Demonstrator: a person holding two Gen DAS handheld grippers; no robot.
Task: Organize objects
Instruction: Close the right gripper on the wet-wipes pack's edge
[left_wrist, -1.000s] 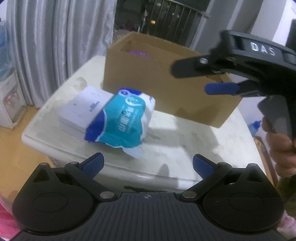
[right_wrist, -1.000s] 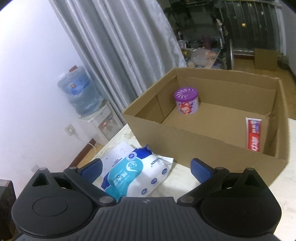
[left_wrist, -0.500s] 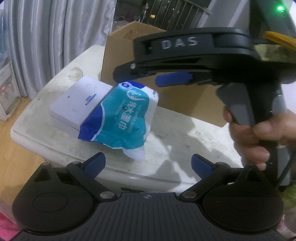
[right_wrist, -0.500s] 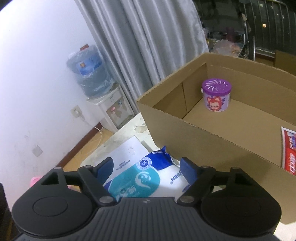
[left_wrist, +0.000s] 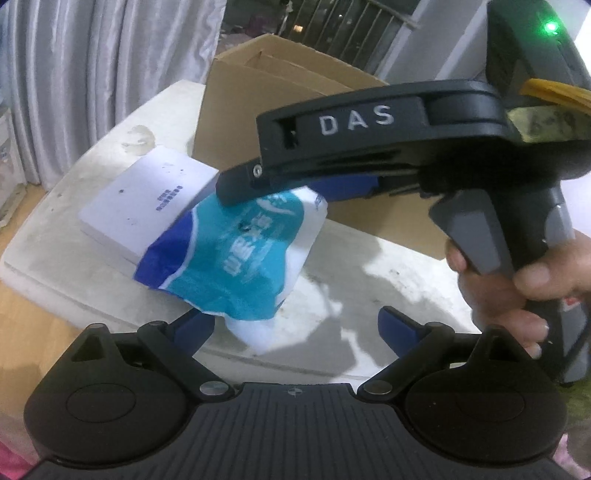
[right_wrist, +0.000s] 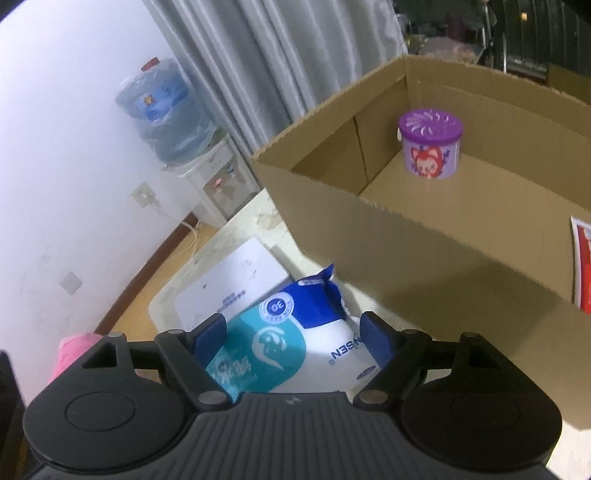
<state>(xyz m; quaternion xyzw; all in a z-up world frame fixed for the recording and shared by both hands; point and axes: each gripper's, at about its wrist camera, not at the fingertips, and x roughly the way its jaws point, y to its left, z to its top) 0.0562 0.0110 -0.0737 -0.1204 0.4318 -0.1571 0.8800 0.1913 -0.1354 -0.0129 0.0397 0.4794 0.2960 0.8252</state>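
Wipes pack (left_wrist: 236, 258) on flat box (left_wrist: 147, 199) — carton (right_wrist: 443, 240) behind, holding tub (right_wrist: 430, 149).

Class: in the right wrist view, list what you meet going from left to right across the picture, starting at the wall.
Water dispenser bottle → white flat box → blue wipes packet → purple-lidded tub → red-and-white carton at the right edge.

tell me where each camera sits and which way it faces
Left wrist: on the left gripper, angled down at the white table; its jaws are closing on nothing; the right gripper and hand show.
Right wrist: on the right gripper, looking down, blue fingers straddling the packet.
Shared: blue-and-teal tissue packet, flat white box, brown cardboard box.
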